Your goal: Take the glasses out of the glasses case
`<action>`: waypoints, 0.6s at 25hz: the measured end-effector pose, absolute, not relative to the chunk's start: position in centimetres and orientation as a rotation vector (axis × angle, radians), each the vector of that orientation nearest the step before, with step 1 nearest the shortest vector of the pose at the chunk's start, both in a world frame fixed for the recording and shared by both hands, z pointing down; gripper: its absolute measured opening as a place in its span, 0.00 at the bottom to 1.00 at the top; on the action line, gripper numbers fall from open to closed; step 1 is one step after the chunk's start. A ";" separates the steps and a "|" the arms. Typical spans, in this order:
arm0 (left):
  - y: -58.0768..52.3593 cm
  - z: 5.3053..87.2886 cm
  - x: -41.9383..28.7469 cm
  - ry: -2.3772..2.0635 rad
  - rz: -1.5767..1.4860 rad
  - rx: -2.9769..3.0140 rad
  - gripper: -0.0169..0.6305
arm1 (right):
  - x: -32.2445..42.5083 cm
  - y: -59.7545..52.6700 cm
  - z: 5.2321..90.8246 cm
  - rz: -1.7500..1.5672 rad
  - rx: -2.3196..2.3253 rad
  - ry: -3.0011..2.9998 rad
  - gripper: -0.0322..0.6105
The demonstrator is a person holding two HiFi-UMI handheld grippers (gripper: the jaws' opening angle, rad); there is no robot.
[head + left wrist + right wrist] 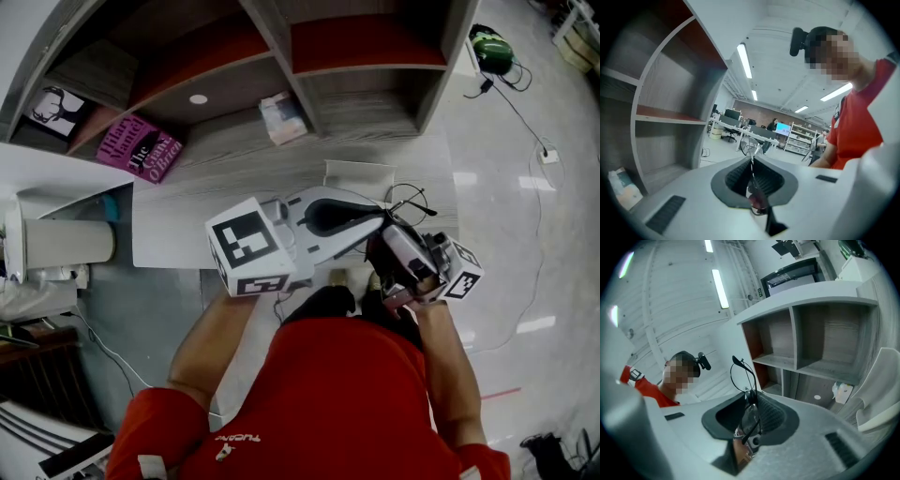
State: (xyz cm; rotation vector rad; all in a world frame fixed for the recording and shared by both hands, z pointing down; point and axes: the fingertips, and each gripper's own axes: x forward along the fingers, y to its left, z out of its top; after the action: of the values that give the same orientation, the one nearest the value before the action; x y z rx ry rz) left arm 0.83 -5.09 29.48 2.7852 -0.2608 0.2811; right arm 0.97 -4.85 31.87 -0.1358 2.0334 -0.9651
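The thin wire-framed glasses hang in the air over the grey table, between both grippers. My left gripper reaches in from the left and is shut on a thin part of the glasses, seen edge-on between its jaws. My right gripper points upward from below. In the right gripper view one lens sits clamped between the fingers of that gripper, and the other rim sticks up above them. A white glasses case lies on the table just behind.
A grey and red shelf unit stands behind the table. It holds a magenta book and a small packet. A white cylinder sits at the left. Cables and a green object lie on the floor at the right.
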 end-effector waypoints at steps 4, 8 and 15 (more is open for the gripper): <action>-5.0 29.3 0.9 -0.257 0.278 2.806 0.05 | 1.1 -4.8 31.8 -0.973 -0.111 2.015 0.17; -4.8 28.9 1.0 -0.254 0.243 2.828 0.05 | 1.2 -4.8 31.5 -0.971 -0.100 2.012 0.16; -4.3 27.6 1.4 -0.231 0.145 2.870 0.05 | 2.4 -5.1 31.6 -0.966 -0.120 1.975 0.16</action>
State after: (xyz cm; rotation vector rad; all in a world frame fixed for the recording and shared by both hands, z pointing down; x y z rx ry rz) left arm 1.37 -4.31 27.55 2.8701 -0.2305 0.1447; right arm 2.45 -5.09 31.65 -0.1201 1.9748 -0.9661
